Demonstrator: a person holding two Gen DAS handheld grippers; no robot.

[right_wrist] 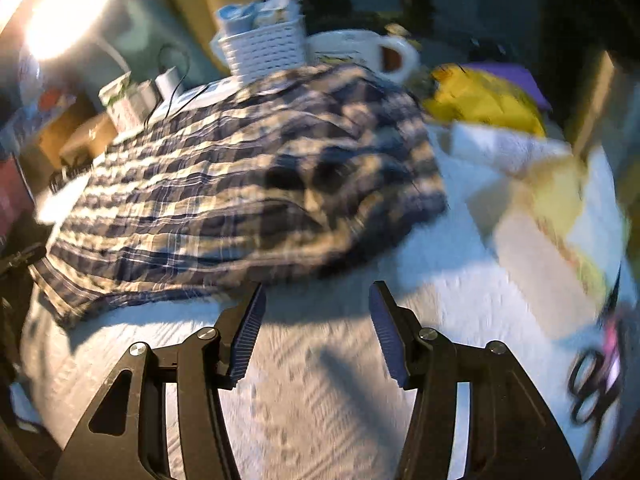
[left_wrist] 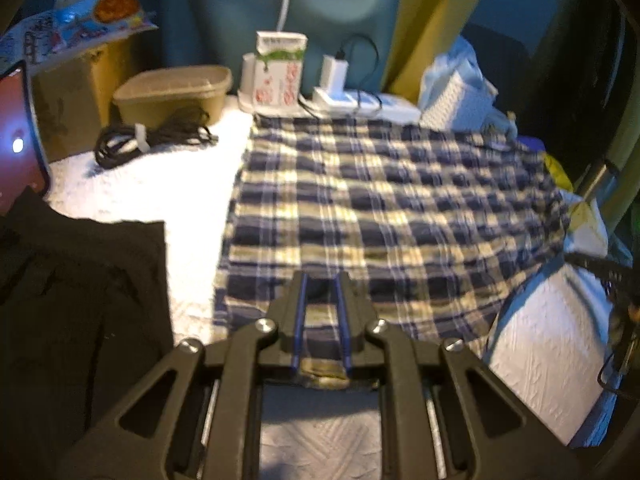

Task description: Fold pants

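Left wrist view: the left gripper (left_wrist: 322,280) has its jaws nearly closed, pinching the near edge of the plaid pants (left_wrist: 384,200), which lie spread across a white quilt (left_wrist: 168,184). A black garment (left_wrist: 80,280) lies to the left, a coiled cable (left_wrist: 152,140) beyond it. Right wrist view: the right gripper (right_wrist: 318,300) hangs with jaws wide apart and empty, just short of the pants' edge; scissors (right_wrist: 596,384) lie at right.
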